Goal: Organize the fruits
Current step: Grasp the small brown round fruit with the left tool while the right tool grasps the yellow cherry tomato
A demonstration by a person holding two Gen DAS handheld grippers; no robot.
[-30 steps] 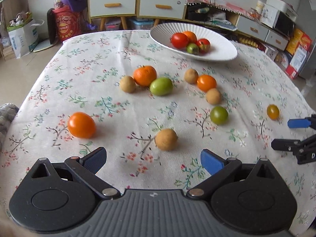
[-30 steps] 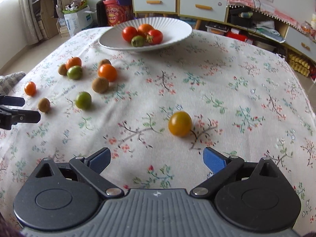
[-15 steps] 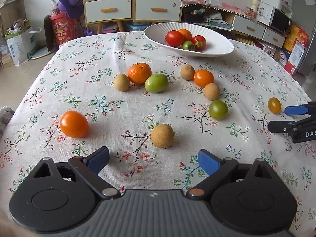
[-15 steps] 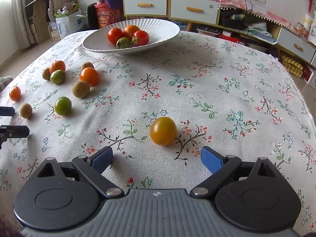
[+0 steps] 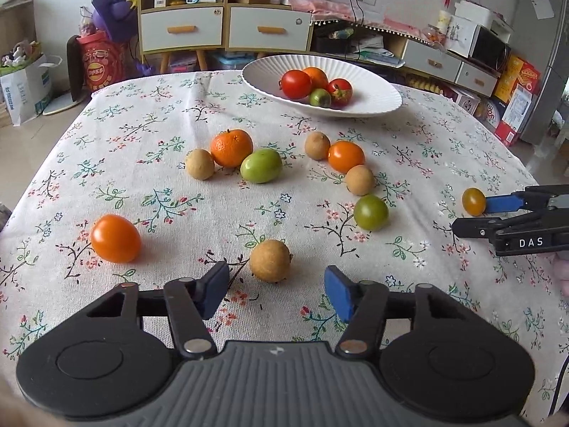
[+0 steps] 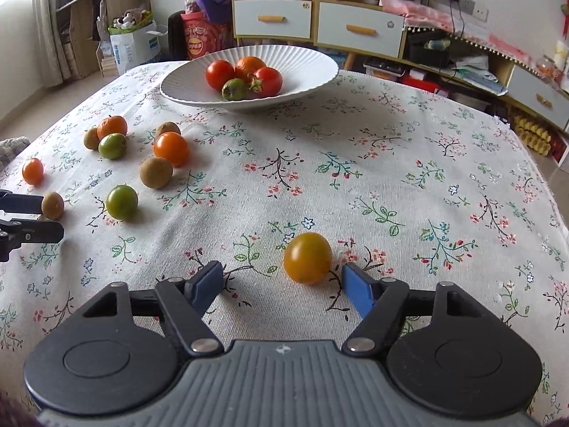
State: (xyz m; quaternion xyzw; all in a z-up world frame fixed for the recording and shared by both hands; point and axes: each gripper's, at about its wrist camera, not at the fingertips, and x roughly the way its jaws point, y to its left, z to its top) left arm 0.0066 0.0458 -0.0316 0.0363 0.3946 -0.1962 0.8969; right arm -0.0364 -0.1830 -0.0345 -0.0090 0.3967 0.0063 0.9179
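In the left wrist view a brown round fruit (image 5: 270, 260) lies on the flowered cloth just ahead of my left gripper (image 5: 275, 286). Its jaws are closing, with a gap on each side of the fruit. In the right wrist view a yellow tomato (image 6: 307, 258) sits between the tips of my right gripper (image 6: 282, 281), nearer the right pad (image 6: 355, 286). Those jaws are closing too and do not press on it. A white ribbed plate (image 5: 373, 103) at the back holds red tomatoes (image 5: 296, 84), an orange and a small green fruit.
Loose on the cloth are a tangerine (image 5: 231, 147), two green tomatoes (image 5: 261, 165) (image 5: 371, 212), two orange tomatoes (image 5: 115, 238) (image 5: 345, 156) and several brown fruits. Drawer cabinets (image 5: 227, 28), shelves and boxes stand beyond the table's far edge.
The jaws of both grippers have narrowed from wide open to about half. The brown fruit and the yellow tomato now lie closer to the fingertips.
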